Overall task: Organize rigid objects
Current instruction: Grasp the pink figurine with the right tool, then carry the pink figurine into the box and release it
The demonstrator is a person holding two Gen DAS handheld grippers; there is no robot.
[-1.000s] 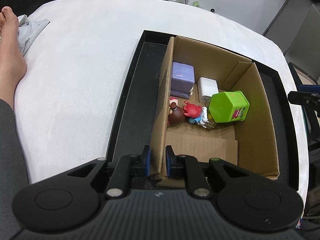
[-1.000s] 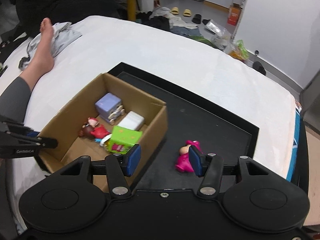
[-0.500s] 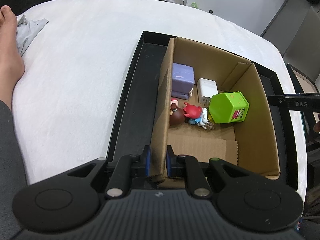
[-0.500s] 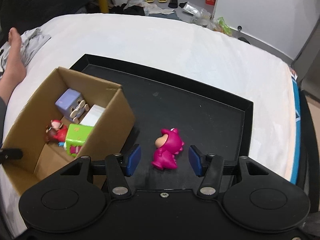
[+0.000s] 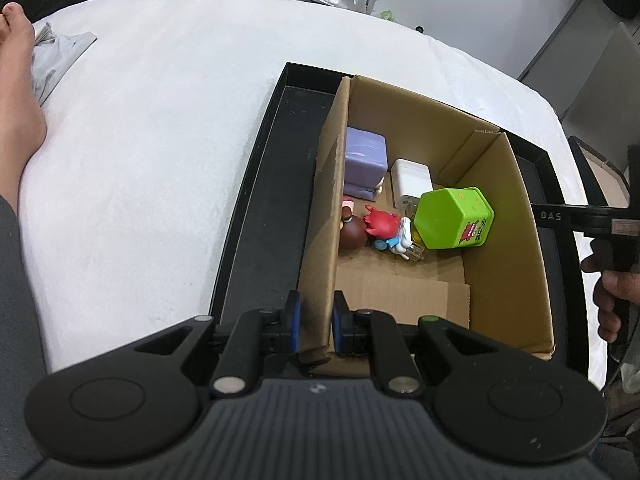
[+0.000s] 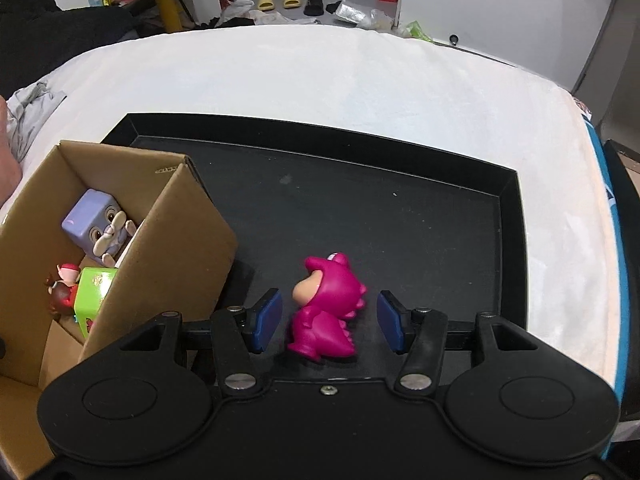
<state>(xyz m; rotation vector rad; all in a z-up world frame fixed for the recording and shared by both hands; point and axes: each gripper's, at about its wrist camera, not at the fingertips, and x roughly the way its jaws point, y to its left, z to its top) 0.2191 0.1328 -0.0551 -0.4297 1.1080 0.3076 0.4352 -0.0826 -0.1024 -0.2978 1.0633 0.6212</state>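
The cardboard box (image 5: 404, 200) stands in a black tray (image 6: 508, 240), and the tray lies on a bed with a white cover (image 5: 152, 152). The left tool (image 5: 314, 328) is closed on the left wall of the box, near its front corner, with one blue pad on each side of the cardboard. Inside the box, a purple cube toy (image 5: 366, 160) stands against this same wall, toward the far end. A white charger (image 5: 412, 180) lies just beside it. A green pot (image 5: 454, 218) sits closer to the right wall of the box. Between the green pot and the left wall lie a red figure (image 5: 382, 222) and a brown figure (image 5: 352, 234).

The pink dinosaur toy (image 6: 326, 306) stands upright on the tray floor, outside the box, near its right wall. The right tool (image 6: 326, 320) is open around the dinosaur; both pads are apart from it.
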